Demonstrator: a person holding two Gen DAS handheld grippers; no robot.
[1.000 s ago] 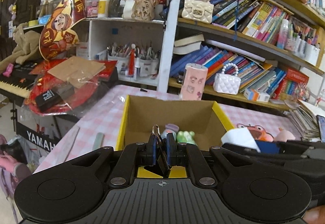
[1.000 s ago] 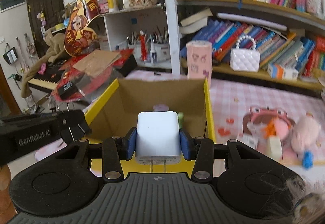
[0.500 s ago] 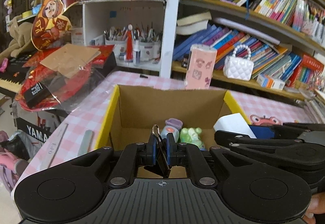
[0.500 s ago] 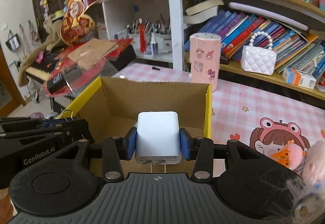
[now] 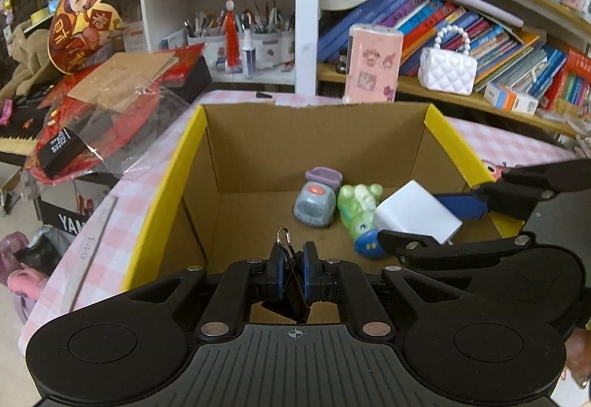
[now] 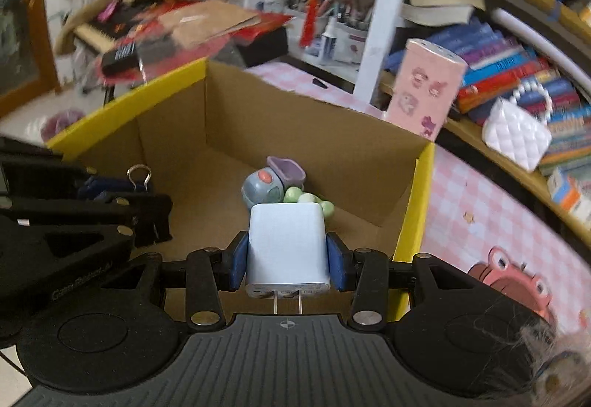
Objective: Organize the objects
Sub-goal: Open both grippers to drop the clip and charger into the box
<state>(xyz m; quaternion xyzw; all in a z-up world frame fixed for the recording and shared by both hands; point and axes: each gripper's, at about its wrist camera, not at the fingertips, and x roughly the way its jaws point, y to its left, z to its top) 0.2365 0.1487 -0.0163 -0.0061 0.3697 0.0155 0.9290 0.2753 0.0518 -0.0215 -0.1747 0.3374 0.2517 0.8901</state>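
Both held things already hang over the open mouth of the cardboard box (image 5: 369,133), inside its yellow-edged walls, so the coming drop looks like a matter of straight down, not across. The left gripper (image 5: 291,272) is pinched nearly shut on a black binder clip (image 5: 293,290) over the box's near-left floor, while the right gripper (image 6: 288,261) clamps a white charger (image 6: 287,250), prongs toward the camera, beside the box's right wall. The charger sits just above the green toy (image 5: 360,211) and the grey toy (image 5: 317,200) on the box floor, so it is the likelier to land on something.
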